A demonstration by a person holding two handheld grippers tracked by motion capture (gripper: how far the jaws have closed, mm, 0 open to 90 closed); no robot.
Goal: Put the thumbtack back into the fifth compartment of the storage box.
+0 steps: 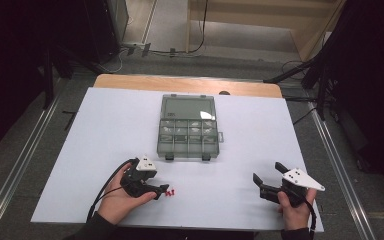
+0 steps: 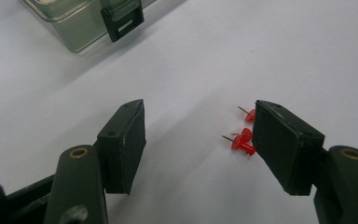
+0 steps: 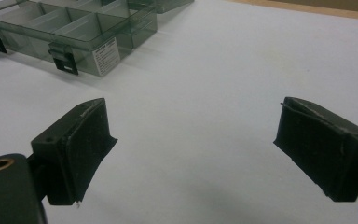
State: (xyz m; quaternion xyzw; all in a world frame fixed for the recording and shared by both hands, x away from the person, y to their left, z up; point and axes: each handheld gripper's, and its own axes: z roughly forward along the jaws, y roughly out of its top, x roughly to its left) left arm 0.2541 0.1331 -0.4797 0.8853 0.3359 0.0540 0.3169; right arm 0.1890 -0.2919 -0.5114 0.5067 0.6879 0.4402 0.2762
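1. Looks like the pick-up step: the left tongs [image 2: 198, 140] sit low over the white counter [image 1: 105, 130] with a little cluster of red plastic pushpins [image 2: 242, 140] just off the inner face of one jaw, not centred in the gap. Jaws stand apart and the pads aren't pressing on anything.
2. Right tongs [image 3: 191, 154] are parked wide open over bare counter, holding nothing, well apart from the pins.
3. Next move, I'd guess: shift the left tongs sideways so a pin sits between the pads, then squeeze. Fiddly, since they're tiny and could skid.
4. The pins lie on their sides, metal points out, touching or nearly so; I count about three.
5. The open smoky clear plastic compartment box [image 1: 187, 131] sits farther up the counter, probably where they go.
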